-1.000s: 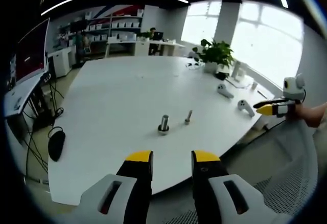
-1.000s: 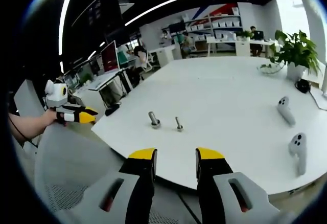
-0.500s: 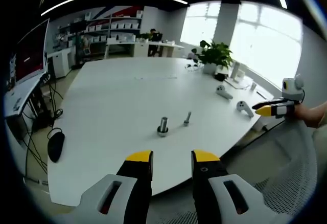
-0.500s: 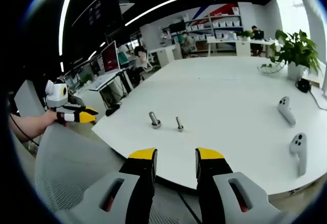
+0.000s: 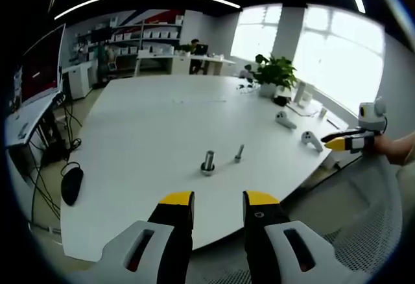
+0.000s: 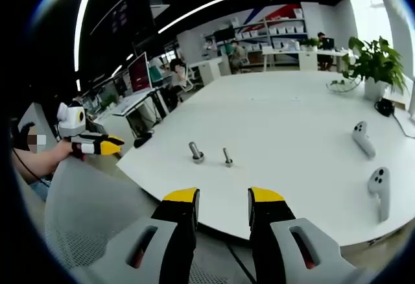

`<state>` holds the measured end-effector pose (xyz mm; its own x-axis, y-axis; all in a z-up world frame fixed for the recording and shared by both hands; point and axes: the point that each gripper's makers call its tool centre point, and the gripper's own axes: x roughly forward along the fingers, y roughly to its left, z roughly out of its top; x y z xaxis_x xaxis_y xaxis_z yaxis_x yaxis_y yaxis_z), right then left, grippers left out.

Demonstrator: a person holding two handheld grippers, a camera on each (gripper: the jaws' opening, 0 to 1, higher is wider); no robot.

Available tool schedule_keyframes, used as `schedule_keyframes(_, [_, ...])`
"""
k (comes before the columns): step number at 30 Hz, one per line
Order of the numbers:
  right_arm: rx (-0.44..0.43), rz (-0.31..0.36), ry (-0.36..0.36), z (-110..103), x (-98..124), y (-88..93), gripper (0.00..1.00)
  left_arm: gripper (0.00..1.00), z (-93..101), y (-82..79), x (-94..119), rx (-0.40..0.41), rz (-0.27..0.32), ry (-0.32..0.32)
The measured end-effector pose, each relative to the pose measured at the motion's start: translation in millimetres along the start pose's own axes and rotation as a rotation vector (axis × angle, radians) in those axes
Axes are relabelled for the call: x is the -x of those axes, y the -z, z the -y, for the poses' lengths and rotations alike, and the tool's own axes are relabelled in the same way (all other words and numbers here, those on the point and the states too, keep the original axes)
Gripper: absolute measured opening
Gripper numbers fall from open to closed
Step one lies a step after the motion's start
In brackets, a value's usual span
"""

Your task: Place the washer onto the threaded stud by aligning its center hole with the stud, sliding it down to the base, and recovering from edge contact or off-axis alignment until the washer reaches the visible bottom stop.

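Washer and stud sit together out on the white table (image 5: 149, 122): in the left gripper view a stubby metal post with a flat washer (image 5: 207, 171) around its foot stands upright, and just beside it, a little toward the potted plant (image 5: 272, 73), stands the slimmer threaded stud (image 5: 238, 153). Whether that ring is the task's washer I cannot tell for sure. The left gripper (image 5: 218, 199) hangs short of the table edge, yellow-tipped jaws parted a narrow way with nothing between them. Beyond the stud, toward the plant, lie two white hand controllers (image 5: 311, 140). Off the table's near corner the right gripper (image 5: 347, 142) is held out by a hand — its jaws look closed to a point, though it is small. No writing can be read anywhere.

In the right gripper view the post with the washer (image 6: 196, 159) and the stud (image 6: 227, 157) stand side by side, apart, well short of the plant (image 6: 375, 63). The right gripper (image 6: 223, 197) is empty, jaws a narrow gap apart. The left gripper (image 6: 97, 146) shows beside a mesh chair back (image 6: 91, 219).
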<state>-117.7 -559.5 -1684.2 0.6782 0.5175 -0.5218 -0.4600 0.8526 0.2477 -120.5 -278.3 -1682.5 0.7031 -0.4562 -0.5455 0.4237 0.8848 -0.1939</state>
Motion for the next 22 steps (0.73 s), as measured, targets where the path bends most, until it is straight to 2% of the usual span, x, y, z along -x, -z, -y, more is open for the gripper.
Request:
schedule_keyframes(12, [-0.005, -0.015, -0.025, -3.7, -1.0, 2.6, 0.32, 0.28, -1.8, 2.1, -0.1, 0.013, -0.006, -0.01])
schedule_keyframes(22, [0.001, 0.007, -0.025, -3.9, 0.1, -1.3, 0.32, 0.28, -4.4, 9.3, -0.5, 0.034, -0.039, -0.018])
